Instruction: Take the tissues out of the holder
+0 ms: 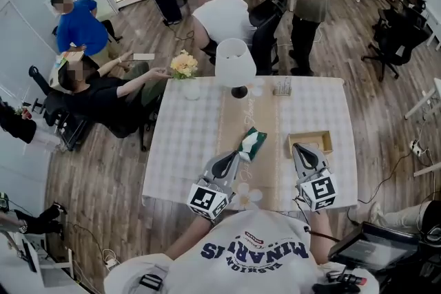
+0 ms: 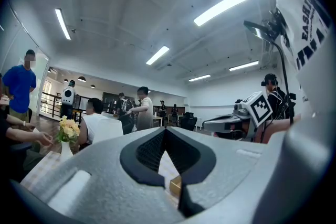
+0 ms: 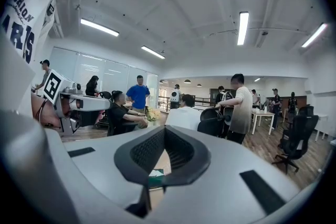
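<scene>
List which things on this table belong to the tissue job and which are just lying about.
Job things: green tissue pack, lying on the table; wooden holder; left gripper; right gripper.
Lying about: white lamp; flowers in a vase.

I stand at the near edge of the bench (image 1: 176,148). The tissue pack (image 1: 251,143) lies on the runner (image 1: 238,113) down the bench's middle, at 12 o'clock from me. The holder (image 1: 311,140) sits to its right at 1 o'clock, apart from it. My left gripper (image 1: 236,155) reaches in at 11 o'clock, its tip just beside the pack's near end. My right gripper (image 1: 298,147) lies over the holder's near left corner. Behind the pack, at the far edge, stands the lamp (image 1: 236,64). The flower vase (image 1: 185,72) is left of it at 11 o'clock, and a small object (image 1: 282,87) is to its right. A seated person (image 1: 103,96) is at 10 o'clock, off the bench's left side.
</scene>
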The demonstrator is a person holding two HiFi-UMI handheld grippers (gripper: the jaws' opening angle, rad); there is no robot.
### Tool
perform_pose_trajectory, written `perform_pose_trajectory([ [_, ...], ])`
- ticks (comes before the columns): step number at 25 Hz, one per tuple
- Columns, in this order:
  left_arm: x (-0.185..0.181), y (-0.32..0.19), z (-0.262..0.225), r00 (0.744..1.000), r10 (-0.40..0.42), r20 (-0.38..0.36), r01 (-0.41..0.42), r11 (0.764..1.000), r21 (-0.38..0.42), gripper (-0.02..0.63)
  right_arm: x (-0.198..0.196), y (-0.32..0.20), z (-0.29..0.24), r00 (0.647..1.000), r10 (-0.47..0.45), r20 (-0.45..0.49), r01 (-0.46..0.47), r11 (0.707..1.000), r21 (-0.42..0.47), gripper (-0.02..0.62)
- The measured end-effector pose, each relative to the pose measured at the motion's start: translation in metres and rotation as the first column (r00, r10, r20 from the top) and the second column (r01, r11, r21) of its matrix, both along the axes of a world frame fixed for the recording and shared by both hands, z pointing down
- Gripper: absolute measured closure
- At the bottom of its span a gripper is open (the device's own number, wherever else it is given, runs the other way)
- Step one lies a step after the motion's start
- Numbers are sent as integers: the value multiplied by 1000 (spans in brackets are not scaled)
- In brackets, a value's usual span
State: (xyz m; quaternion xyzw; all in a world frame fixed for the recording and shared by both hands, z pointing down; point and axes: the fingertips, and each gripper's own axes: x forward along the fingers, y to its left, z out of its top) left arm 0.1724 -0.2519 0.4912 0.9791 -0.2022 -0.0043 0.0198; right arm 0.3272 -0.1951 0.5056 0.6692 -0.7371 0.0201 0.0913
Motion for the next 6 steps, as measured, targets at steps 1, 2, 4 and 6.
perform_pose_trajectory([
  [1, 0, 1, 2, 1000, 0, 0, 0, 1000, 1, 603, 0, 1, 2, 1000, 0, -1, 0, 1000, 1, 589],
  [2, 0, 3, 4, 1000, 0, 0, 0, 1000, 3, 603, 0, 3, 4, 1000, 1, -2, -1, 1000, 2, 589],
  [4, 0, 6, 8, 1000, 1, -1, -1, 1000, 8, 603, 0, 6, 9, 1000, 2, -4, -2, 1000, 4, 589],
  [6, 1, 9, 13, 1000, 1, -2, -1, 1000, 12, 603, 0, 8, 14, 1000, 3, -6, -3, 1000, 6, 589],
])
